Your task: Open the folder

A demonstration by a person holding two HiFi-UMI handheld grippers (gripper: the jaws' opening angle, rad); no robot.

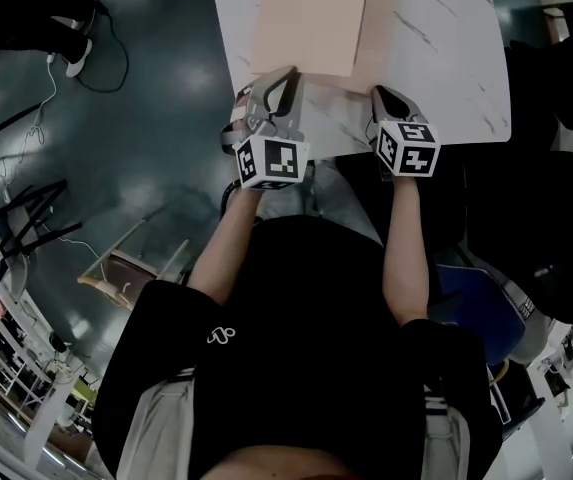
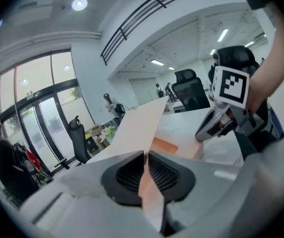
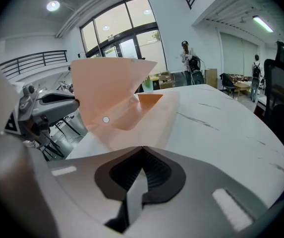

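While the left fingers pinch the folder's raised cover, the right fingers sit closed at its near edge on the table. It looks like thin, light, floppy card, best gripped gently near the cover's corner.

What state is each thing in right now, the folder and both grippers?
Folder: partly open, cover lifted at an angle off the back sheet.
Left gripper: shut on the cover's edge.
Right gripper: jaws together, nothing seen between them.
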